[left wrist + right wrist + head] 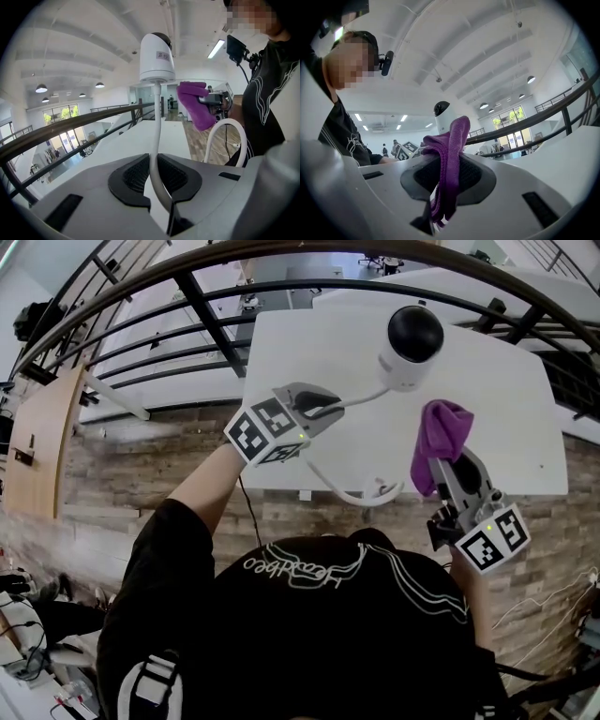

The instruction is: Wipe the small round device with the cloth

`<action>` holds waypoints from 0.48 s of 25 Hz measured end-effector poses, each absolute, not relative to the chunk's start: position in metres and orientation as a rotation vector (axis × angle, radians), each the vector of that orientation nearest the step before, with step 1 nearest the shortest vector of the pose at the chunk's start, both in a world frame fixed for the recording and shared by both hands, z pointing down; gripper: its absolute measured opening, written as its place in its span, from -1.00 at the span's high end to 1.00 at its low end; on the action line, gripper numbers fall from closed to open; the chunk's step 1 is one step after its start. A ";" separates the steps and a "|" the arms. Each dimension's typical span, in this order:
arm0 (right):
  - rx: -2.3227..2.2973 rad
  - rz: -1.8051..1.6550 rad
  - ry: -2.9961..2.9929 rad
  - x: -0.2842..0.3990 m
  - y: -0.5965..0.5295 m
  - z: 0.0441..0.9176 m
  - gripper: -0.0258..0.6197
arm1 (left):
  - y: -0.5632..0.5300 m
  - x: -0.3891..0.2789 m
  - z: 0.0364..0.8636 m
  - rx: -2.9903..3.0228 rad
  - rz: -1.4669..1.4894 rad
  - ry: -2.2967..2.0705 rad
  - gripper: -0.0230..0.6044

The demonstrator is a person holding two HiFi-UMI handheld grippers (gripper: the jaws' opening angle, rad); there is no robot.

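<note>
The small round device (410,348) stands on the white table (506,409), towards its far side, a white body with a dark glossy dome on top. A white cable (361,399) runs from its base back to the near edge of the table, where it loops.

The left gripper (323,409) has its jaws narrowed onto that cable, the ribbed pads pressing it from both sides a little way behind the device. The right gripper (450,470) is clamped on the purple cloth (441,442), which stands bunched above the jaws with a tail hanging below. It is held up near the device, on the right, not touching it.

From where I stand, the device looks light and top-heavy, so a sideways push with the cloth would likely slide or tip it. The cable is thin, bendy and smooth, so holding it gives only a loose tether; it will not stop the body rocking. A firmer hold would be on the white body below the dome. The dome looks easy to smear or scratch, so light strokes suit it. The cloth is soft and limp, and only the bunched end above the jaws will press usefully.
</note>
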State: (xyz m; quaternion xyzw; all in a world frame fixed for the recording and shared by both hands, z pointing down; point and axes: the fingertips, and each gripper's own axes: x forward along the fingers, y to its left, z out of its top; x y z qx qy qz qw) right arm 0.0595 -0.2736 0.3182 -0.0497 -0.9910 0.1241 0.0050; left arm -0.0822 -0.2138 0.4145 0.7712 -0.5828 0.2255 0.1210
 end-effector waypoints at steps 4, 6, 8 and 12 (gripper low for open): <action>-0.151 0.277 -3.141 0.059 -0.274 0.305 0.72 | -0.213 -0.082 0.416 2.251 0.649 -1.705 0.74; -0.144 0.193 -3.168 0.058 -0.274 0.292 0.72 | -0.213 -0.082 0.415 2.250 0.650 -1.707 0.74; -0.146 0.092 -3.193 0.057 -0.273 0.278 0.72 | -0.213 -0.082 0.414 2.249 0.651 -1.710 0.74; -0.182 -0.164 -3.236 0.052 -0.266 0.246 0.72 | -0.214 -0.081 0.413 2.247 0.658 -1.714 0.74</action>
